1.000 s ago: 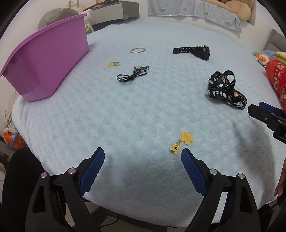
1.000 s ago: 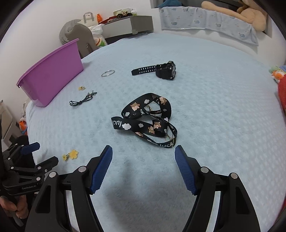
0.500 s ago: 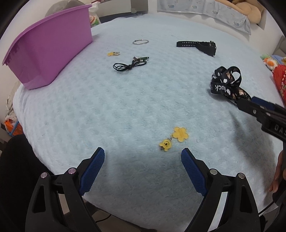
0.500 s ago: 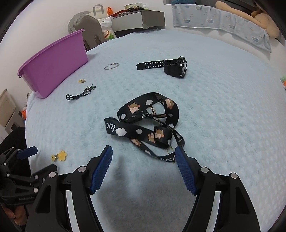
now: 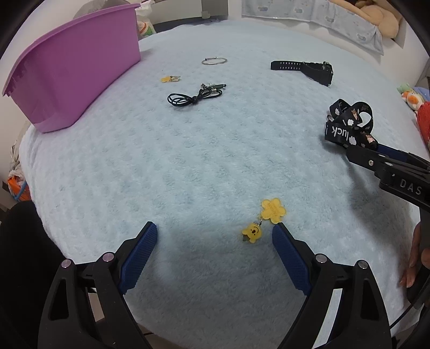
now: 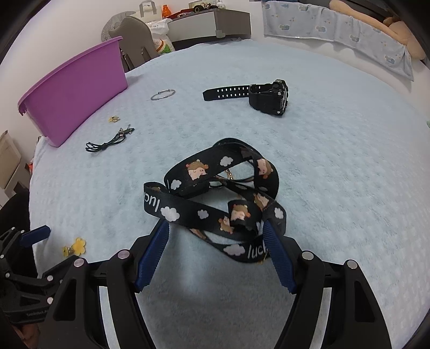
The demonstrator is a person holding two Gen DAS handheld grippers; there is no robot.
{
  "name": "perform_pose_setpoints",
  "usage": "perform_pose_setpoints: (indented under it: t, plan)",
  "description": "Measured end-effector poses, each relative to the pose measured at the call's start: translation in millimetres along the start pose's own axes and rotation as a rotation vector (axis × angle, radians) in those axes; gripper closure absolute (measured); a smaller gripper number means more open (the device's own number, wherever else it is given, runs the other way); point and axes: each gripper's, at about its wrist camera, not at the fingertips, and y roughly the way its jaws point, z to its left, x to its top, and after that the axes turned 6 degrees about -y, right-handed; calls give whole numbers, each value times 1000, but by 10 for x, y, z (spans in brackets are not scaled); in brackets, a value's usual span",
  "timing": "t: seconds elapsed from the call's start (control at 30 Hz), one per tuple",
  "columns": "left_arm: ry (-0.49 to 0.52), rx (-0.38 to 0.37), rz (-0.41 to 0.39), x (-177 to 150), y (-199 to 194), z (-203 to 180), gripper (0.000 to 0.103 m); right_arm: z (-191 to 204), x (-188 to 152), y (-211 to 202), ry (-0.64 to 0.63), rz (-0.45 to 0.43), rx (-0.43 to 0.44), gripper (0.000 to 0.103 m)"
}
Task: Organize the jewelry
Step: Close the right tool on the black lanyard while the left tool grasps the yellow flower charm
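Observation:
A black lanyard [image 6: 215, 193] with cartoon prints lies bunched on the pale blue blanket [image 6: 336, 174]. My right gripper [image 6: 216, 233] is open, its fingertips on either side of the lanyard's near loop. My left gripper [image 5: 215, 233] is open and empty, with a yellow flower-and-bear charm [image 5: 264, 220] just inside its right fingertip [image 5: 285, 241]. The lanyard also shows in the left wrist view [image 5: 349, 126]. Further back lie a black watch [image 6: 258, 94], a silver bangle [image 6: 162, 94], a black cord necklace [image 6: 108, 141] and a small yellow charm [image 6: 114, 119].
A purple plastic tub [image 5: 72, 77] stands at the blanket's far left edge. A grey drawer unit [image 6: 212, 24] and a stuffed toy [image 6: 403, 29] sit behind the blanket. The blanket's near edge drops off just below both grippers.
Both grippers have moved forward and down. The right one has closed in on the lanyard until its fingertips straddle it; the left one has come up to the yellow charm.

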Motion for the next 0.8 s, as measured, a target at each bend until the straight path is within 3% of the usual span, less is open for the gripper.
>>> perform_pose_setpoints:
  t: [0.53,0.67,0.8]
  plan:
    - [-47,-13,-20,111,142,-39,18,22,174,247,8,20,-40,34]
    - [-19,-23,-27,102,120,-53,28,54,201,285,6,34,-72,34]
    - [9,-46,-20,91,82,-102,45,97,248,315,18,45,-105,36]
